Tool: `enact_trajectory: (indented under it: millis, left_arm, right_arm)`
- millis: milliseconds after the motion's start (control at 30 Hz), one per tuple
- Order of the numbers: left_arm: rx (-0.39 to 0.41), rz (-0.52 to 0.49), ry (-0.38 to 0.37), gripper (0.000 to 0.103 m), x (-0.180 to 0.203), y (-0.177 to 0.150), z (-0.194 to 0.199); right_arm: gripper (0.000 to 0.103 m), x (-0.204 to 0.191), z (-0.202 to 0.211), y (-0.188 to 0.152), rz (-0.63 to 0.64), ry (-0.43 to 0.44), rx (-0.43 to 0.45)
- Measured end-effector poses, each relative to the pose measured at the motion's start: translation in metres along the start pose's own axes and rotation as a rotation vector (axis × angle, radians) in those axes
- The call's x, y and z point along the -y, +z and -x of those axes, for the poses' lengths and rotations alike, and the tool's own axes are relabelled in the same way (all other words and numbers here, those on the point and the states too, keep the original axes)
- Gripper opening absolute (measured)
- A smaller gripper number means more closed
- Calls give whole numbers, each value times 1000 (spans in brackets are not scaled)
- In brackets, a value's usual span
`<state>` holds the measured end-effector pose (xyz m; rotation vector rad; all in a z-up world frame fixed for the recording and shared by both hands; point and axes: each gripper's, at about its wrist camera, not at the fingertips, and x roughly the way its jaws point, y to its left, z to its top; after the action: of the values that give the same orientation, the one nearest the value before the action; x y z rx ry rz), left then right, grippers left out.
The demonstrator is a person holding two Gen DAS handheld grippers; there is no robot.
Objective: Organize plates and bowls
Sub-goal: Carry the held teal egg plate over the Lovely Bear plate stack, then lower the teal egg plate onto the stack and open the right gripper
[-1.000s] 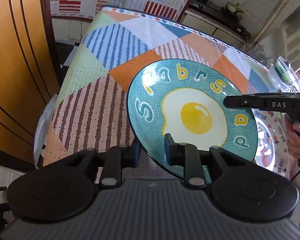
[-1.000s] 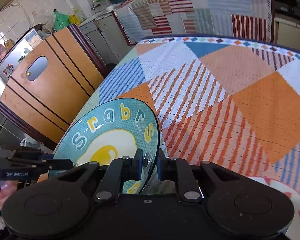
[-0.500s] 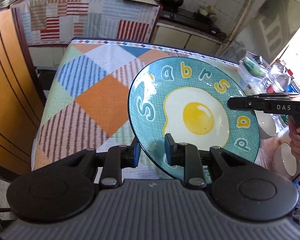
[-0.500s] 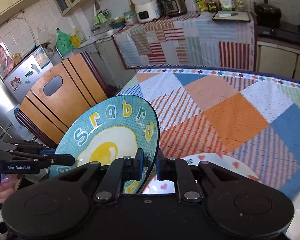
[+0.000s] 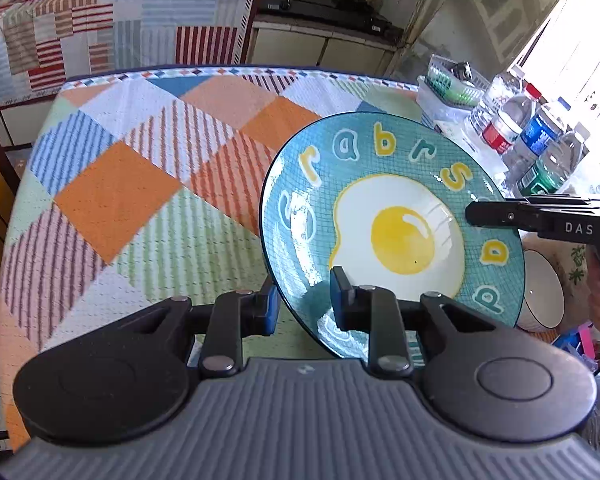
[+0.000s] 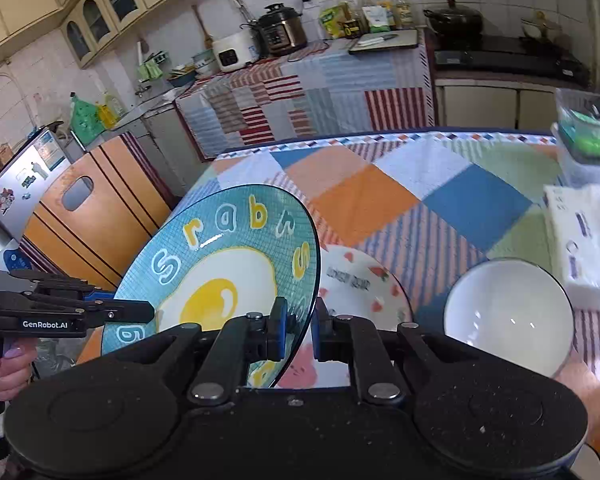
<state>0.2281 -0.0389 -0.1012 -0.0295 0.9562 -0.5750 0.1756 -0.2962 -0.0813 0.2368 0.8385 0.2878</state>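
A teal plate with a fried-egg picture [image 5: 396, 236] is held in the air above the table, tilted. My left gripper [image 5: 302, 304] is shut on its near rim. My right gripper [image 6: 300, 334] is shut on the opposite rim of the same teal plate [image 6: 220, 276]. Each gripper shows in the other's view: the right gripper [image 5: 540, 216] and the left gripper [image 6: 72, 314]. A white plate with red hearts [image 6: 360, 284] lies on the table below. A white bowl [image 6: 508, 312] stands right of it and shows also in the left wrist view [image 5: 540, 292].
The table has a patchwork cloth [image 5: 140, 184]. Water bottles [image 5: 532, 140] and a basket [image 5: 452, 84] stand at its right side. A tissue pack [image 6: 584, 240] lies behind the bowl. A wooden cabinet [image 6: 88, 216] stands left of the table.
The teal plate, held by both grippers, has risen and moved right. The white heart plate and the white bowl have come into view beneath it.
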Motion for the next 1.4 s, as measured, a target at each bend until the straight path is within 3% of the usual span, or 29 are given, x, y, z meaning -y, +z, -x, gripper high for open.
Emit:
enact_trajectory:
  millis: [367,767,1000,1167,1400]
  left_arm:
    - [-102,26,34,26,10,-6,-51]
    - [-205,32,76,31,7,5,-80]
    - [-211,43,116,31,5,4,-89]
    - [-220,-6,149,31,14,2,-91]
    - [-224,6,187,30,21,-3,-85]
  right_arm:
    - [17,40,-29,-22,-84,-19,-70]
    - [20,37,-52,-21,-50,-90,-157]
    - [27,13,-60,-21,36,-207,-169]
    - [39,-8,-70,-24,127,-359,-186]
    - [44,-20,-82,-27,230,-449,-175]
